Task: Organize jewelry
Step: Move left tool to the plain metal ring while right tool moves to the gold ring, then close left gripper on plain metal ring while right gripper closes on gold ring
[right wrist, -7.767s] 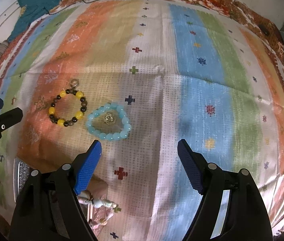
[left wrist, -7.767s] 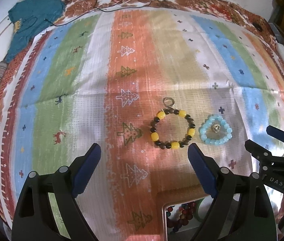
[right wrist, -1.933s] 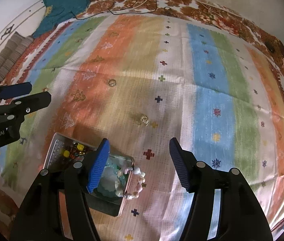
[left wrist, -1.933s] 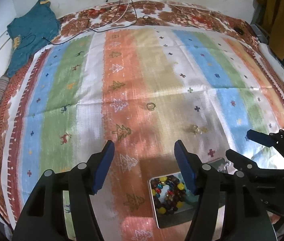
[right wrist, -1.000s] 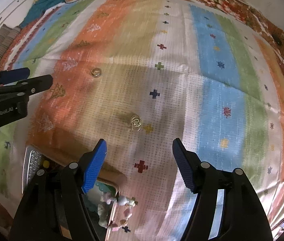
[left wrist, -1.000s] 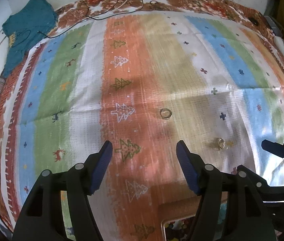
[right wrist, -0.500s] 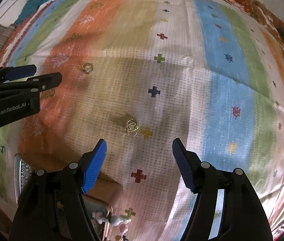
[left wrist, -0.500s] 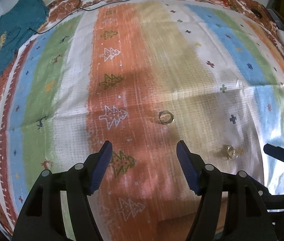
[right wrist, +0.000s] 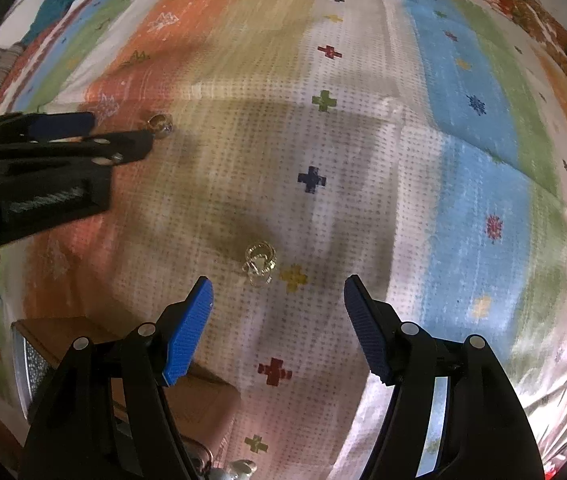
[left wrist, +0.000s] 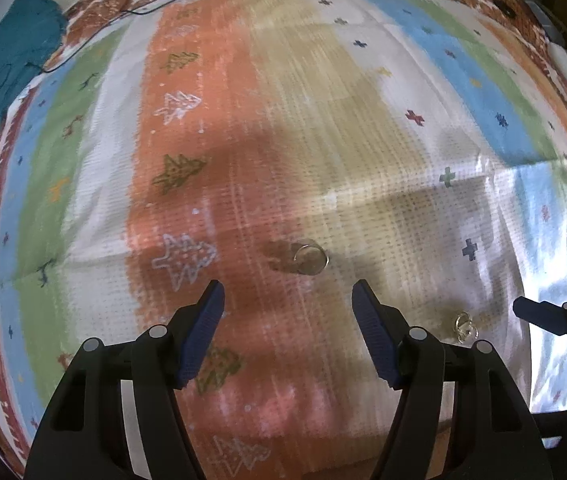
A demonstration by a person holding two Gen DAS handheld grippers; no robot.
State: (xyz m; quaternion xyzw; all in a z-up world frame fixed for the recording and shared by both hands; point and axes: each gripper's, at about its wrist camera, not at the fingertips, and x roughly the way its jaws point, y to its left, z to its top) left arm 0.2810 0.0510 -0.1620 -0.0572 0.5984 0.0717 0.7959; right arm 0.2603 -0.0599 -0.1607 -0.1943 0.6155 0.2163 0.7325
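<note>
Both tongs hang open and empty, each now lower over its own ring than a second ago: the left gripper (left wrist: 287, 312) above a plain thin metal band (left wrist: 310, 259), the right gripper (right wrist: 277, 312) above a knotted, glinting gold ring (right wrist: 259, 263). With both bead bracelets gone from the woven, striped cloth (right wrist: 463, 128), only these two small, hard, slippery pieces remain.

Left gripper (left wrist: 288, 308) jaws apart (nothing between), plain ring (left wrist: 310, 260) beyond, striped cloth (left wrist: 323, 100)
</note>
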